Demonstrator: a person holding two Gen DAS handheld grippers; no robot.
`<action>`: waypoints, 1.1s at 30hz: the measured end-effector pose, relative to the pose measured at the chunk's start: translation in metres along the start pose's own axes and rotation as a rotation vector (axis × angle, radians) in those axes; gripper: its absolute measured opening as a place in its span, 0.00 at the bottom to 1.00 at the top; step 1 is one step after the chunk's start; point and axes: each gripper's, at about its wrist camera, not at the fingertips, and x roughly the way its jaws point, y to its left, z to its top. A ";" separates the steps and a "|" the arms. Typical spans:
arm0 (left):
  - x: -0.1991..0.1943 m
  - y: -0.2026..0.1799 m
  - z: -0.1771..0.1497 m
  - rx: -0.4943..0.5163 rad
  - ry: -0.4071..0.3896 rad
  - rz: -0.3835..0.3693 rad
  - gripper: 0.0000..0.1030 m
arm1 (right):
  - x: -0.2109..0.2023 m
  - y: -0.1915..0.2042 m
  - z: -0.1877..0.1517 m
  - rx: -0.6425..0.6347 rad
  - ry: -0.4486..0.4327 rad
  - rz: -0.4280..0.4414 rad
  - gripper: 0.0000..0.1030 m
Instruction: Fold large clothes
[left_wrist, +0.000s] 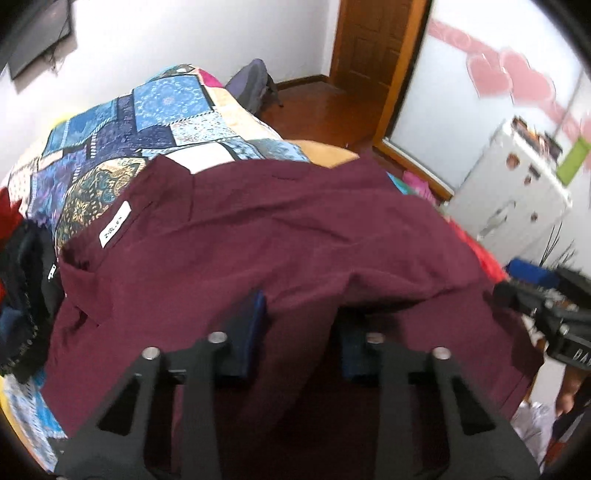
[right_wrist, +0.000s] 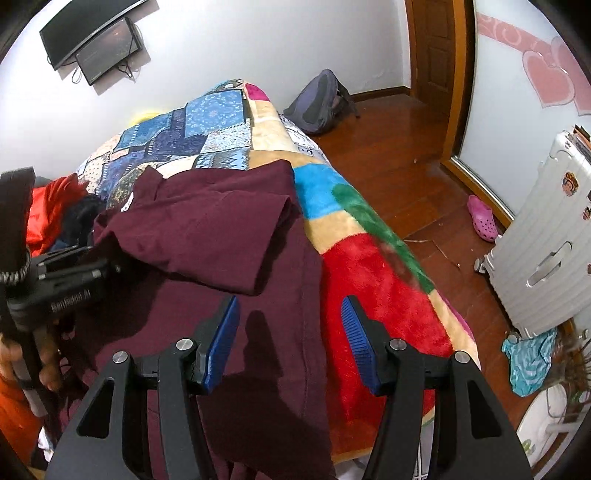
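Observation:
A large maroon shirt (left_wrist: 295, 236) with a white size label (left_wrist: 115, 224) lies spread on the bed; it also shows in the right wrist view (right_wrist: 207, 229), with one sleeve folded over its body. My left gripper (left_wrist: 303, 332) is open, its blue pads (left_wrist: 255, 332) wide apart, and a hump of the maroon cloth rises between them. My right gripper (right_wrist: 290, 343) is open and empty, hovering over the shirt's right edge. The left gripper's body (right_wrist: 66, 280) shows at the left of the right wrist view.
The bed carries a blue patchwork cover (left_wrist: 159, 110) and a red, green and yellow fleece blanket (right_wrist: 369, 266). Red and dark clothes (right_wrist: 55, 214) are piled at the left. A white suitcase (right_wrist: 546, 251), a pink shoe (right_wrist: 482, 218) and a backpack (right_wrist: 317, 103) are on the wooden floor.

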 end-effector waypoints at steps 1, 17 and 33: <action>-0.004 0.003 0.001 -0.009 -0.009 -0.001 0.21 | 0.000 0.001 0.000 -0.004 -0.002 0.001 0.52; -0.133 0.153 -0.092 -0.396 -0.241 0.302 0.19 | 0.005 0.041 0.006 -0.107 -0.025 0.002 0.52; -0.117 0.204 -0.172 -0.502 -0.085 0.346 0.53 | 0.012 0.074 -0.001 -0.173 0.030 -0.062 0.52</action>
